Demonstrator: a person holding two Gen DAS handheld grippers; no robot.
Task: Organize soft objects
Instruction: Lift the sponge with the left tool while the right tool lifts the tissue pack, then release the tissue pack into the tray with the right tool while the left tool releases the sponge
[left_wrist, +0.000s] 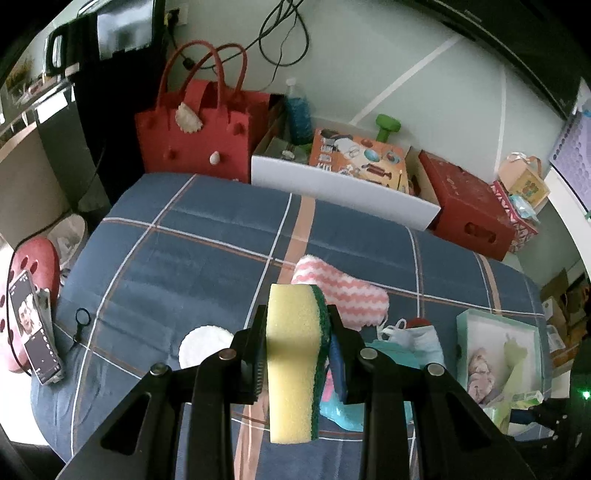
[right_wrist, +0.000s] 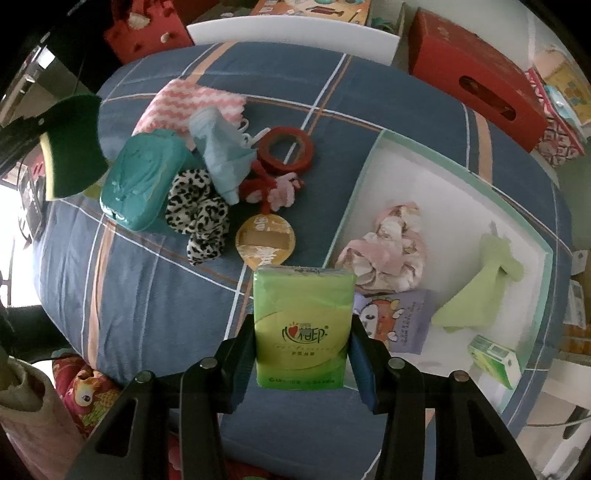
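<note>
Yellow-green sponge (left_wrist: 293, 354) clamped upright in the left gripper (left_wrist: 295, 354), held above the blue plaid cover (left_wrist: 192, 236), green tissue pack (right_wrist: 303, 328) clamped in the right gripper (right_wrist: 303, 332), held just beside the white tray (right_wrist: 373, 173), cloths (right_wrist: 476, 291) laid inside it.

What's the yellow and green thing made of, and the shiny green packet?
The sponge looks like soft yellow foam, full of tiny pores, with a rough dark green scrubbing layer down one side. The packet looks like thin glossy plastic wrap, printed green, slightly crinkled at the top; it probably holds paper tissues, though none show.
</note>
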